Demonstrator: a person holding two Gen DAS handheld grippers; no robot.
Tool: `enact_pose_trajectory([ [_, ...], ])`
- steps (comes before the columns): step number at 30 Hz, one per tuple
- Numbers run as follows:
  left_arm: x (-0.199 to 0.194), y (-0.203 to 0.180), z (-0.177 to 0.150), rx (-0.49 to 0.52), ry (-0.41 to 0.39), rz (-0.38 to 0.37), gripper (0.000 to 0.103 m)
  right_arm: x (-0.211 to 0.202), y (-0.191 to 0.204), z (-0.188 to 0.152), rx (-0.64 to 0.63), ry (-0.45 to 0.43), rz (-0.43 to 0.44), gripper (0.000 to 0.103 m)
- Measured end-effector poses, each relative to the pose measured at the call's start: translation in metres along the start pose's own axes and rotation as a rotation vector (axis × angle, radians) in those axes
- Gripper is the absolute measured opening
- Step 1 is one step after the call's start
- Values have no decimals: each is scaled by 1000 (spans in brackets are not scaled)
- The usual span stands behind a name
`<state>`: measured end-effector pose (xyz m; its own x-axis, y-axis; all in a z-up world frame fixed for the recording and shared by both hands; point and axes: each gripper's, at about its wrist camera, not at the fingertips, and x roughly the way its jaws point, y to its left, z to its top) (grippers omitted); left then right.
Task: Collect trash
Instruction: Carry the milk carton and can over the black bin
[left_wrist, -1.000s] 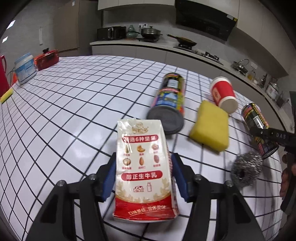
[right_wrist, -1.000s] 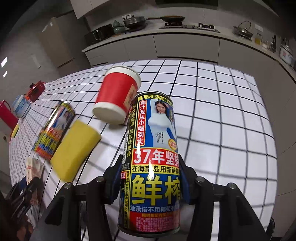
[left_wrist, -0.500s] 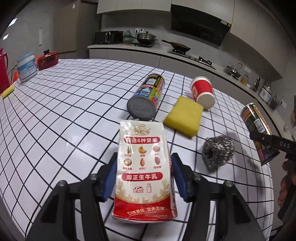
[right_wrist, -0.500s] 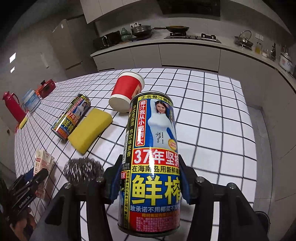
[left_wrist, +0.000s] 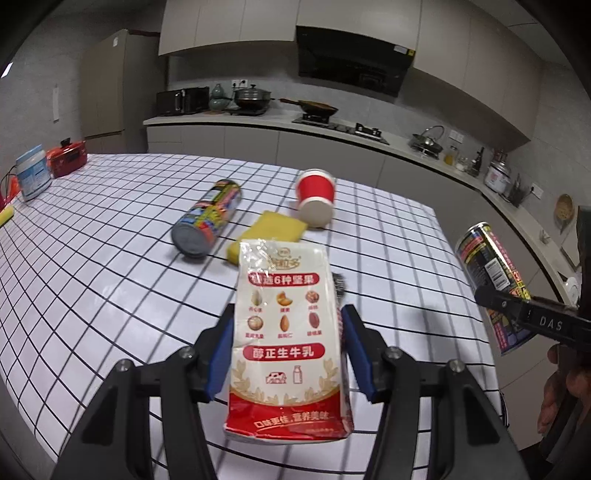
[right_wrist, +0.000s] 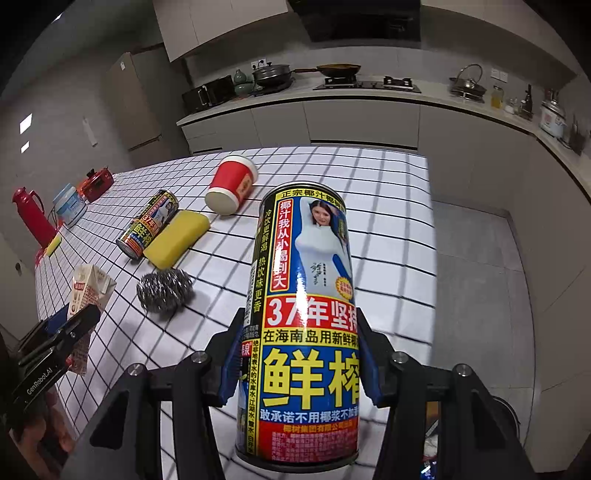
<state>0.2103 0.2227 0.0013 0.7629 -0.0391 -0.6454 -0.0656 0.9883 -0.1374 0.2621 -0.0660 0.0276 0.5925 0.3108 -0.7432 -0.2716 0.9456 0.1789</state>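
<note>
Trash: milk carton (left_wrist: 288, 339) clamped in left gripper (left_wrist: 286, 350) jaws, lifted off desk (left_wrist: 110, 258) | coconut can (right_wrist: 303, 332) clamped in right gripper (right_wrist: 299, 358) jaws, beyond desk edge | on desk: second can (left_wrist: 207, 221), red cup (left_wrist: 316, 201) | risk: soft carton may crumple and slip; glossy can may slide down if tilted

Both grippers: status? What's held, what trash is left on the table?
Left gripper shut on carton. Right gripper shut on can. Second can and red cup lie on table. Nothing blocking.
</note>
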Motion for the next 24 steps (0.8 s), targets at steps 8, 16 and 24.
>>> enact_pose_trajectory([
  [8,-15,-41,-10,30,-6,-37,56,-40,-33,-21,20,-21,-29,55],
  [16,-29,-72,-19,50,-16,-60,56,-72,-58,-39,38,-44,-49,55],
  [24,-35,-105,-29,70,-19,-102,56,-98,-90,-56,62,-57,-82,55],
])
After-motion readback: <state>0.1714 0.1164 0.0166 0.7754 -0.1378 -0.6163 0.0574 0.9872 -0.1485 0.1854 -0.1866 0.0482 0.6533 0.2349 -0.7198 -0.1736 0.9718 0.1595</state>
